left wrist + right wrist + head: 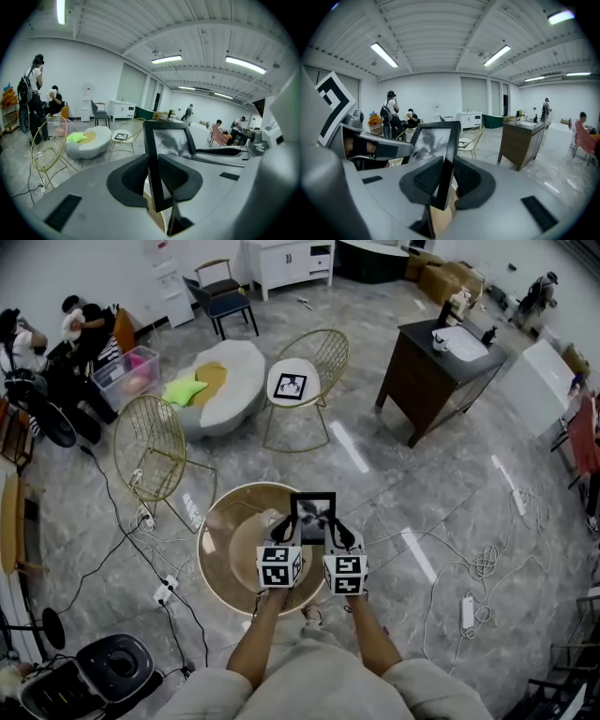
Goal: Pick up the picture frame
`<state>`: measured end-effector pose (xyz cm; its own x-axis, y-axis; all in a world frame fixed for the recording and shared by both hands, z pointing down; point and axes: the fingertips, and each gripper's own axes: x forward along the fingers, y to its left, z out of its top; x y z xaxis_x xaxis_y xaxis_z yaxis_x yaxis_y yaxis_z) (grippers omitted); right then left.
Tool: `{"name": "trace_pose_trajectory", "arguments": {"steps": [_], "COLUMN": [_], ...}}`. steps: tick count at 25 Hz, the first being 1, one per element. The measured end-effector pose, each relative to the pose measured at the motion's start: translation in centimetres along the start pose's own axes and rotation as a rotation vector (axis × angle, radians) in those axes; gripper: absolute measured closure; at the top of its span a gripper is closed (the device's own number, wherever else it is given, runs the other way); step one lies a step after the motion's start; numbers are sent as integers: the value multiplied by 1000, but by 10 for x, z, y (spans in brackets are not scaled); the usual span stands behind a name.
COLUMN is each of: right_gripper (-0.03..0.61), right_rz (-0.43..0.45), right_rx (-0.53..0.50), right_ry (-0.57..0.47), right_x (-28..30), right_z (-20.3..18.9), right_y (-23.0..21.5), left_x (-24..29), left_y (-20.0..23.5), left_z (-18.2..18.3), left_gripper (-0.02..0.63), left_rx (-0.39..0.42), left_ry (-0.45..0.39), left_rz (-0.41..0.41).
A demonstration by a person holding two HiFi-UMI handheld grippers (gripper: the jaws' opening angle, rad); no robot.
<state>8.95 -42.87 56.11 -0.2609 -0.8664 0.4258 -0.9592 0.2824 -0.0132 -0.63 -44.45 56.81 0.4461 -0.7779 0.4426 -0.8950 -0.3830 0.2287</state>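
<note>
Black picture frame [313, 517] is pinched at both side rails: left gripper [151, 176] clamps its 9 o'clock edge, right gripper [445, 180] its 3 o'clock edge. Long axis is upright, at 12 o'clock from both grippers, equally near. Round wooden worktop [217, 549] sits below; contact unclear. Grey marble floor [394, 493], wire chairs [150, 451] at 10 o'clock.

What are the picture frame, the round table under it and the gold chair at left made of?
The picture frame has a smooth matt black border, plastic or painted wood; I cannot tell which. The round table has a gold, metal-looking rim and a see-through tinted top, probably glass. The chair is thin gold wire, likely metal.
</note>
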Motion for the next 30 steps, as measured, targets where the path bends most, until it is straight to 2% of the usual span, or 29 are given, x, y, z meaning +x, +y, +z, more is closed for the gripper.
{"name": "trace_pose_trajectory", "arguments": {"steps": [15, 25, 30], "right_gripper": [503, 503, 503], "right_rz": [-4, -38, -50], "right_rx": [-75, -98, -101], "right_ry": [-184, -293, -325], "right_x": [-26, -54, -61], "right_z": [100, 145, 163], "right_y": [4, 0, 2], "left_x": [-36, -58, -67], "left_y": [-10, -29, -31], "left_z": [100, 146, 165], "left_gripper": [541, 542, 543], "left_rx": [72, 122, 146], "left_ry": [-176, -274, -296], "left_rz": [5, -8, -17]}}
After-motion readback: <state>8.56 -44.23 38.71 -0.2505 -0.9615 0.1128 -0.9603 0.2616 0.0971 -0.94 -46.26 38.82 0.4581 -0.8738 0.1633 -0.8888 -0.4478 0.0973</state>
